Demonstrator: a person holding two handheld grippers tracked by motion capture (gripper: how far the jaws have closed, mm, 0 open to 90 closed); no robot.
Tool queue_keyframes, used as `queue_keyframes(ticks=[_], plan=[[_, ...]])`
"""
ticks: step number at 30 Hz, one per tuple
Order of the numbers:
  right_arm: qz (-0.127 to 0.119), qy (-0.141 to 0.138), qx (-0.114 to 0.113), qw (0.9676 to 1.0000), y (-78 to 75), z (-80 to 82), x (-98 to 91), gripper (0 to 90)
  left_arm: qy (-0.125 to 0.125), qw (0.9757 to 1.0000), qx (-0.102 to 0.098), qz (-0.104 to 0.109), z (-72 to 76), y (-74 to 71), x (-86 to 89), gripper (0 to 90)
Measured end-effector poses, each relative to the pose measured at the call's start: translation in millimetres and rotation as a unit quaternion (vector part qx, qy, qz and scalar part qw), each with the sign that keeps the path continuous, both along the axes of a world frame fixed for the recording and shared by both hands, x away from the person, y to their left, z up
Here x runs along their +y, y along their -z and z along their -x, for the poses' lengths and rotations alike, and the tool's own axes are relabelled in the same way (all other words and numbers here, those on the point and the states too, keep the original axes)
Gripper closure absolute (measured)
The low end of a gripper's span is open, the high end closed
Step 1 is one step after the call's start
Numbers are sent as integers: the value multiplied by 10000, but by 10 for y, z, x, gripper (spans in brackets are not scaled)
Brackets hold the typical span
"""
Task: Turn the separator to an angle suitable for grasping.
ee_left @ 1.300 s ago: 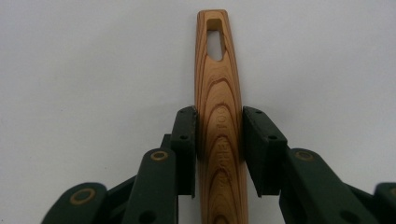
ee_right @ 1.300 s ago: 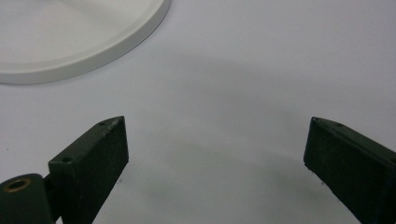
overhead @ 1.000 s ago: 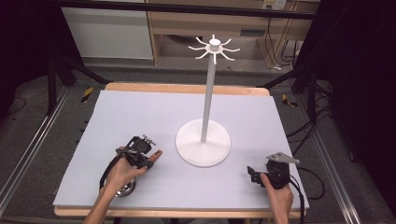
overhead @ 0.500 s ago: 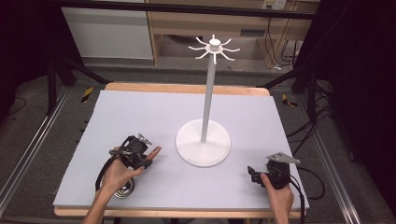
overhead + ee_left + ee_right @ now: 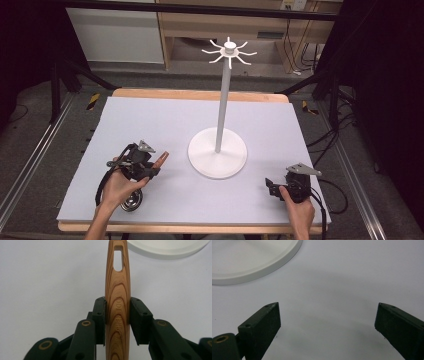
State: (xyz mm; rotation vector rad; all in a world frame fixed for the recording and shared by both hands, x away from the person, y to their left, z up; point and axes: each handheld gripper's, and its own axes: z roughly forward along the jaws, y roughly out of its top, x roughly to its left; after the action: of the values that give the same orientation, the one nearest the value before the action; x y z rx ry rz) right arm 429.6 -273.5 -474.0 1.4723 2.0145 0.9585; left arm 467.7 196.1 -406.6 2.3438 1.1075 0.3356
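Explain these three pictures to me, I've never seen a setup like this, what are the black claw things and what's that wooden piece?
A person sits at a table and holds a hand tool with two black jaws in each hand. The high view looks down from above. The other two pictures come from small cameras riding on each tool, looking along its jaws. The left gripper is shut on a wooden handle with a hanging slot at its tip; it seems to belong to a kitchen utensil whose metal end shows below the hand. The right gripper rests near the table's edge, jaws wide open and holding nothing. In the middle stands a white stand, a round base and tall pole topped with hooks.
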Motion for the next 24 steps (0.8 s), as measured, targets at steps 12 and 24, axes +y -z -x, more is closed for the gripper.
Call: queue_keyframes(ticks=[12,24], plan=[[-42,15,-68,10000,-12,4,-11,70,-107,9979,-534,353,92,-156,86,671],[-105,31,-123,9999,-18,11,-15,70,-385,9782,-1616,1243,259,-337,191,670]])
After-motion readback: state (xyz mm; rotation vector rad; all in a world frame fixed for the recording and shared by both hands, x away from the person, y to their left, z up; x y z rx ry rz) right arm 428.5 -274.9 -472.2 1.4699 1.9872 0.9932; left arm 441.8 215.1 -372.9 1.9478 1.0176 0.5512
